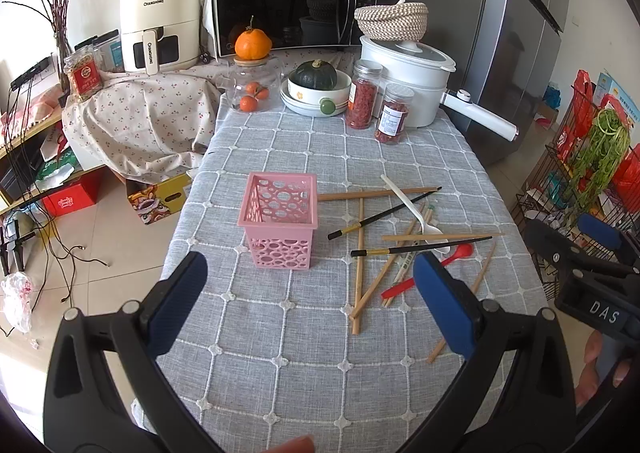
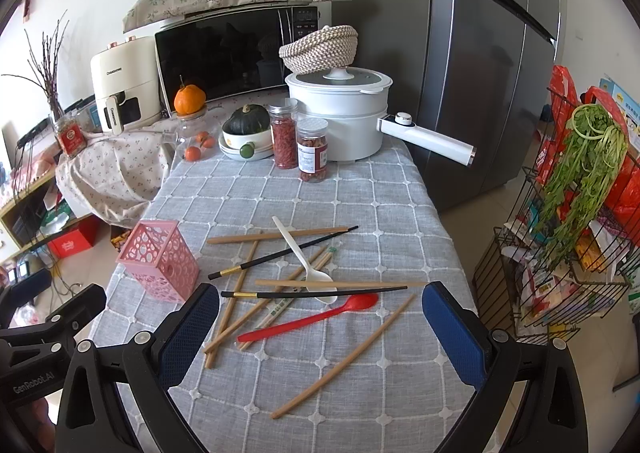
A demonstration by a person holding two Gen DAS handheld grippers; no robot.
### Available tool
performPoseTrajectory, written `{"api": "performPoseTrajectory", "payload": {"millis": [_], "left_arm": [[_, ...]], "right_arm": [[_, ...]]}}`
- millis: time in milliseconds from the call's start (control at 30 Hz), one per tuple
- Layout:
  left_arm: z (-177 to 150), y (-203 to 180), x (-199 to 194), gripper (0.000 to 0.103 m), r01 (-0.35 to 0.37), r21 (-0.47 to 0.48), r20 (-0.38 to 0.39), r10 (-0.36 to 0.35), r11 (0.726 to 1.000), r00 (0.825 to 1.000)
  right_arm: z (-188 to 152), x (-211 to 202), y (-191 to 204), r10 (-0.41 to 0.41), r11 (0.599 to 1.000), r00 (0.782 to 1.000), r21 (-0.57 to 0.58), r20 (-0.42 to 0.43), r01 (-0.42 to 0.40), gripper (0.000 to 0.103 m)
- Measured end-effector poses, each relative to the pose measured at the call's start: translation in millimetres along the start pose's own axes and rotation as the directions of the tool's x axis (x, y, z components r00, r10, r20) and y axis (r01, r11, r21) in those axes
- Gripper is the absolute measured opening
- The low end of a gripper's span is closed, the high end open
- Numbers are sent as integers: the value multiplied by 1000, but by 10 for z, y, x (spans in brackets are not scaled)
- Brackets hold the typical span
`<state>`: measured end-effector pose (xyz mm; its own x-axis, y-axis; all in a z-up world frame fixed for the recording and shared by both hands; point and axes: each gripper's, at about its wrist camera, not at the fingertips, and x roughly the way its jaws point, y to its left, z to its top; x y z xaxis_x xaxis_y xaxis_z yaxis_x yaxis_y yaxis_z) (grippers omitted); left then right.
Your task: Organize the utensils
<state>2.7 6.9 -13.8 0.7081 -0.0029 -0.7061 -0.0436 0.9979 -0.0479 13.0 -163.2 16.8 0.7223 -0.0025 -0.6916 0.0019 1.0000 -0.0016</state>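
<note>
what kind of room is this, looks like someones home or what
Most likely a home kitchen or dining corner: a microwave and an air fryer stand behind the cloth-covered table, with a tall refrigerator beside it.

A grey cloth with a white grid and small white flower knots covers the desk [image 2: 360, 373]. At left of the frame stands a pink holder [image 2: 160, 265] pierced with round holes. Mid-frame lie tan wooden chopsticks [image 2: 344, 357], black chopsticks [image 2: 320, 293] with gold bands, a white spoon [image 2: 304, 257] and a red spoon [image 2: 308, 319]. The jaws carry blue pads on black arms.
</note>
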Motion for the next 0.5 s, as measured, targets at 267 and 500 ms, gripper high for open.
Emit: {"api": "performPoseTrajectory", "payload": {"millis": [267, 500], "left_arm": [[0, 0, 0, 102, 0, -1, 0, 0, 1000, 1000], [-20, -34, 2, 102, 0, 7, 5, 0, 1000, 1000]], "right_arm": [[15, 3, -10, 0, 1000, 1000, 0, -1, 0, 102], [-29, 13, 13, 4, 1000, 1000, 4, -9, -4, 102]]}}
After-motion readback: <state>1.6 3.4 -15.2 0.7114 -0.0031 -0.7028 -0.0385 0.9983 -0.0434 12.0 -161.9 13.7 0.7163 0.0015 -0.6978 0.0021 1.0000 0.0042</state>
